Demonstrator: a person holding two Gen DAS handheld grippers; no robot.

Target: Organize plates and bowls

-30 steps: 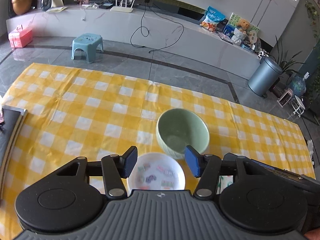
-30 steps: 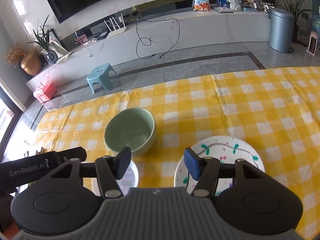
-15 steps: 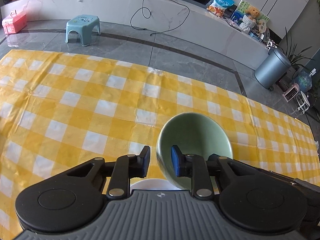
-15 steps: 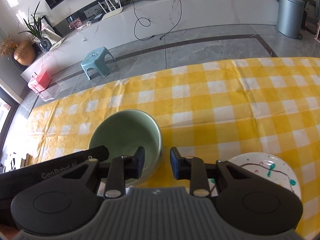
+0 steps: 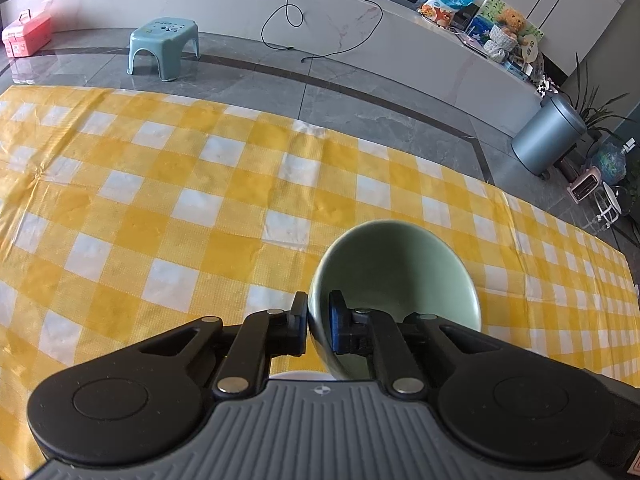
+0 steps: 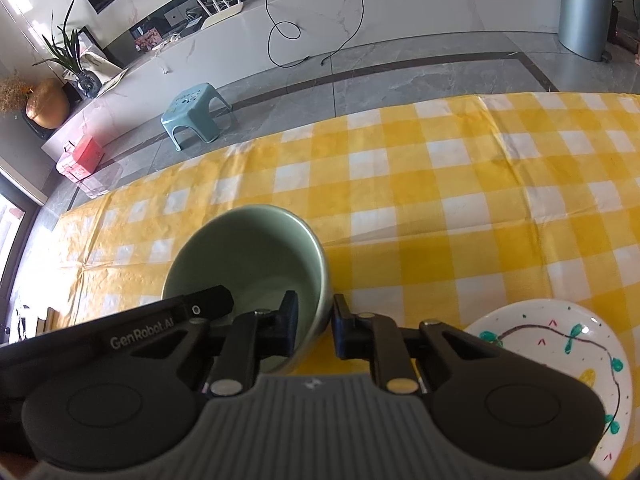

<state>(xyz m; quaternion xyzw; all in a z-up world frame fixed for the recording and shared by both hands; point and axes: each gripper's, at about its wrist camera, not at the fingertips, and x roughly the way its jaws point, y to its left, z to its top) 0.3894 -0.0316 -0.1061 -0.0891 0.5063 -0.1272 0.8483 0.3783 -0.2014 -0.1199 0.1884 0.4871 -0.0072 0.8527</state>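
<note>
A pale green bowl (image 5: 400,272) sits on the yellow checked tablecloth (image 5: 160,208). My left gripper (image 5: 318,330) is shut on the bowl's left rim, one finger inside and one outside. In the right wrist view my right gripper (image 6: 316,330) straddles the right rim of the same bowl (image 6: 248,256) with a small gap left to the outer finger. A white plate with painted green and purple lines (image 6: 560,364) lies to the right of it. A sliver of a small white plate (image 5: 300,376) shows under the left gripper.
The left gripper's black body (image 6: 120,336) reaches over the bowl in the right wrist view. Beyond the table's far edge are grey floor tiles, a blue stool (image 5: 164,46), a grey bin (image 5: 548,140) and a long white bench.
Both grippers moved forward onto the green bowl and narrowed their jaws. The left jaws have closed on its left rim; the right jaws have closed in around its right rim.
</note>
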